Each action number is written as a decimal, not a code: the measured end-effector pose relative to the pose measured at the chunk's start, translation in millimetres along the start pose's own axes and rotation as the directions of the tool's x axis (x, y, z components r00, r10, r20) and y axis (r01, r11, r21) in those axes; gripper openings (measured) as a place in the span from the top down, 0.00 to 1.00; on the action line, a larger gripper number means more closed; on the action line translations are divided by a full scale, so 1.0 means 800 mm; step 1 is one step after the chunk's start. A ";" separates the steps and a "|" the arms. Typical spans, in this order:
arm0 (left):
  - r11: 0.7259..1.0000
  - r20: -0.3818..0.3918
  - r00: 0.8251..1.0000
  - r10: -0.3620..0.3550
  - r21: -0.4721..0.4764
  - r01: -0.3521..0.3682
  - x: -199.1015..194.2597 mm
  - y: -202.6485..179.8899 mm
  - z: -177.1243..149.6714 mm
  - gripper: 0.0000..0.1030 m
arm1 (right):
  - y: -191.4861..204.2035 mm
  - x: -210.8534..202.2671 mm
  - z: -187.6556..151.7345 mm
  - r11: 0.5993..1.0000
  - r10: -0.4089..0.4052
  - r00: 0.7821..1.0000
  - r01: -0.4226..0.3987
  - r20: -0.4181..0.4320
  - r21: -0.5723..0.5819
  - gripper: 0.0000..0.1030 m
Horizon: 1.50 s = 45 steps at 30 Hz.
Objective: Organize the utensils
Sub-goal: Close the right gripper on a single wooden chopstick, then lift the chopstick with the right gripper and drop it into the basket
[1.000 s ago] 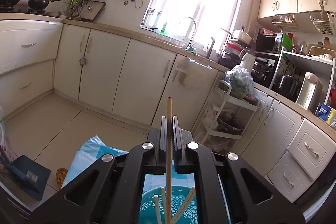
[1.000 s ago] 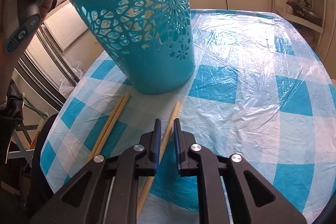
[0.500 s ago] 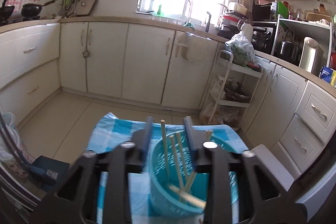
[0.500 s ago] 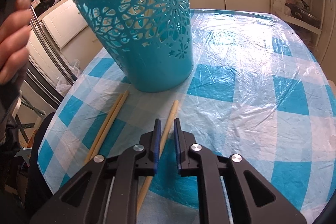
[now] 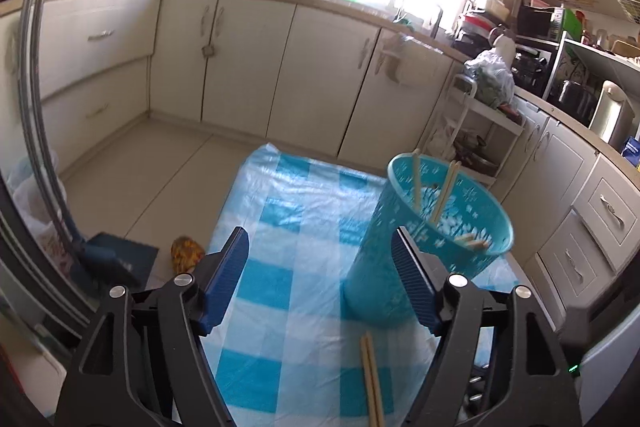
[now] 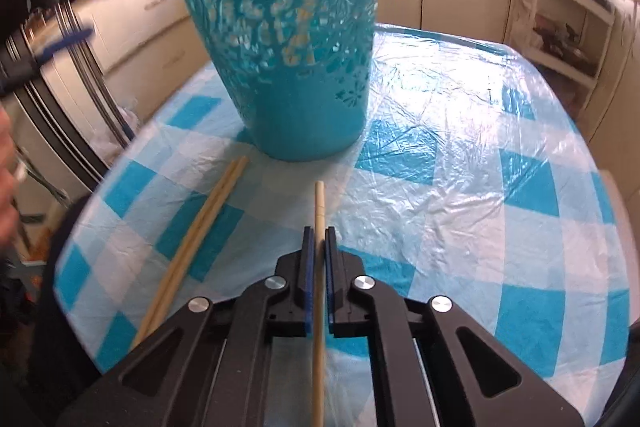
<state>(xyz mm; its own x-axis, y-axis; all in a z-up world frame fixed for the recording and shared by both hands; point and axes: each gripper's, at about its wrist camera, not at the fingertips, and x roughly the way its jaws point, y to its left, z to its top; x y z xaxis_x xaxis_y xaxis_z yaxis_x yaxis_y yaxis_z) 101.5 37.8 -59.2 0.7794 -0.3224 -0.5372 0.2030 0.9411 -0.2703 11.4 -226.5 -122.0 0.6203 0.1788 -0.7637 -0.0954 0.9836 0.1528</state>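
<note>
Right tongs [image 6: 319, 239] clenched on a chopstick [image 6: 319, 211] aimed lengthwise at the basket [image 6: 288, 39] just ahead; left tongs [image 5: 320, 267] released.

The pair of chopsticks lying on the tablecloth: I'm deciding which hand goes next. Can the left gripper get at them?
Probably yes. The left gripper is open and empty, and the chopstick pair lies uncovered in front of it, beside the teal basket.

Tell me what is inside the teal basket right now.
Through the open top of the teal basket, several wooden chopsticks lean against its inner wall. The basket's floor and the sticks' lower ends are hidden by its wall.
</note>
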 end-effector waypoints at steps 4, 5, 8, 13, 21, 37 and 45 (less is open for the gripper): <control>0.999 -0.054 0.998 0.020 -0.035 -0.022 0.009 0.024 -0.018 0.29 | -0.014 -0.053 0.008 0.991 0.108 0.989 -0.115 0.102 0.068 0.95; 0.999 -0.071 0.997 0.023 -0.045 -0.026 0.012 0.029 -0.023 0.29 | -0.016 -0.068 0.013 0.986 0.132 0.982 -0.144 0.137 0.079 0.95; 0.998 -0.103 0.994 0.027 -0.059 -0.034 0.014 0.035 -0.034 0.29 | -0.012 -0.097 0.036 0.974 0.181 0.957 -0.206 0.226 0.093 0.95; 0.997 -0.133 0.991 0.022 -0.067 -0.031 0.008 0.038 -0.045 0.28 | -0.001 -0.137 0.110 0.956 0.233 0.885 -0.285 0.403 0.072 0.95; 0.998 -0.128 0.992 -0.001 -0.055 -0.006 -0.014 0.020 -0.053 0.22 | 0.019 -0.119 0.230 0.975 0.071 0.789 -0.184 0.611 0.124 0.94; 0.997 -0.168 0.986 -0.018 -0.082 0.004 -0.008 0.024 -0.064 0.21 | 0.024 -0.061 0.190 0.995 -0.023 0.855 -0.033 0.518 0.099 0.83; 0.995 -0.164 0.986 0.001 -0.100 -0.017 -0.019 0.031 -0.066 0.18 | 0.036 -0.096 0.093 0.995 -0.024 0.893 -0.021 0.450 0.094 0.74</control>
<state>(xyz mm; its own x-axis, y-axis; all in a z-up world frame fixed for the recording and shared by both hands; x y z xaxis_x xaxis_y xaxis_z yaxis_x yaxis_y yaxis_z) 63.4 60.7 -99.7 0.6719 -0.3339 -0.6611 0.1292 0.9318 -0.3393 19.2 -213.1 -12.4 0.9063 0.1266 -0.4033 -0.0348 0.9732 0.2273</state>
